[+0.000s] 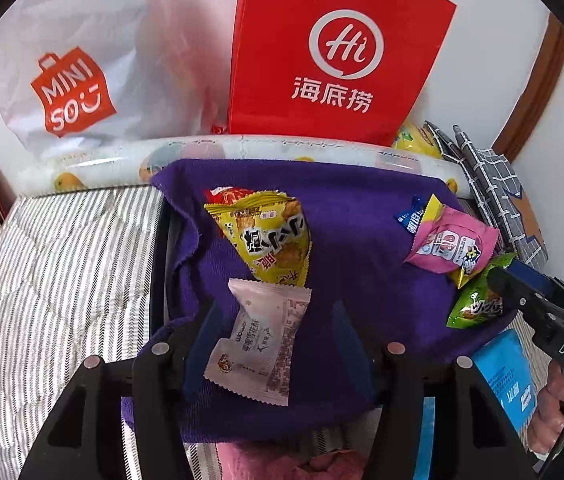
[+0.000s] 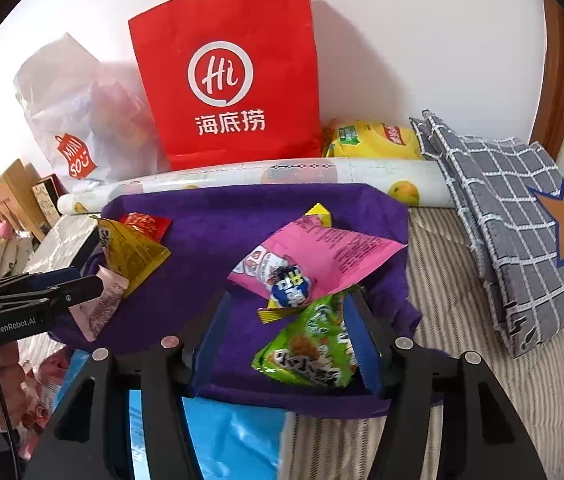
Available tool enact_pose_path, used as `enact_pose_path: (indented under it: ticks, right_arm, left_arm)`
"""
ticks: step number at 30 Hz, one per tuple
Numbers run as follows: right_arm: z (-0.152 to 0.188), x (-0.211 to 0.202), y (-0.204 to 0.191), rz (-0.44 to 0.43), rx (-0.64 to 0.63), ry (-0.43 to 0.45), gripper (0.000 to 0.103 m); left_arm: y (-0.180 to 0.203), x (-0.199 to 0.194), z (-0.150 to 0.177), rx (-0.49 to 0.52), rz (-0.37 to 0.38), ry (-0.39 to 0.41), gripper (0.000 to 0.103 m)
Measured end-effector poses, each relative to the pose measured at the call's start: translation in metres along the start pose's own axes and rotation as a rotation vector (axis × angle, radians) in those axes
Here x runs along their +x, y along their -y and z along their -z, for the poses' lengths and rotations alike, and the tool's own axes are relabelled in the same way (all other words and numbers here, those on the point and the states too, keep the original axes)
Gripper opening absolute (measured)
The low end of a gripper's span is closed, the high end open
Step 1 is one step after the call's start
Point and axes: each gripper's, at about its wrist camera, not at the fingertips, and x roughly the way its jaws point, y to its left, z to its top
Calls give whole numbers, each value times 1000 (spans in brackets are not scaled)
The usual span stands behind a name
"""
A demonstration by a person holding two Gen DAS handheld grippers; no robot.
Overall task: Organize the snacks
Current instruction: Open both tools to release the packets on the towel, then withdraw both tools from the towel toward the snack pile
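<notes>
cloth [image 1: 362,216]: a purple cloth is being used as the sorting surface; it is lying spread over a raised base on the striped bedding [image 1: 62,264], its far edge touching a printed roll [image 1: 282,148], so that the packets are kept together and off the bedding.

red bag [image 2: 234,80]: it is standing upright against the wall behind the roll, probably being kept at hand as storage; a white bag [image 1: 82,60] is slumped beside it toward the far left corner.

pink packet [image 2: 322,256]: it is lying flat near the cloth's right edge, overlapping smaller blue and yellow wrappers; a group seems to be forming there.

yellow packet [image 1: 270,236]: it is lying toward the cloth's far left, over a red packet [image 1: 226,194], crinkled, with bold black print.

green packet [image 2: 310,344]: it is lying at the cloth's near right corner, glossy, partly under the pink packet's near edge.

white packet [image 1: 258,340]: pale, pillow-shaped, with serrated ends, it is lying near the cloth's near left edge, just touching the yellow packet.

left gripper [image 1: 274,344]: its jaws are being held apart on either side of the white packet without pressing it; whether the packet is being released or approached cannot be told.

right gripper [image 2: 290,340]: its jaws are standing apart around the green packet; the right pad is at the packet's edge, the left pad well clear, so no grip is judged.
</notes>
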Motion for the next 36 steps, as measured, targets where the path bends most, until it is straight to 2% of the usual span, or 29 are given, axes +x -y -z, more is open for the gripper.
enact_pose_path:
  ticks: [15, 25, 36]
  right_arm:
    - [3, -15, -15, 69, -36, 93, 58]
    - [2, -26, -21, 11, -42, 95, 58]
    - [12, -42, -51, -19, -166, 139, 58]
  left_arm:
    - [8, -19, 6, 9, 1, 44, 57]
    - [12, -24, 9, 23, -7, 46, 57]
    - [5, -37, 12, 12, -5, 53, 57]
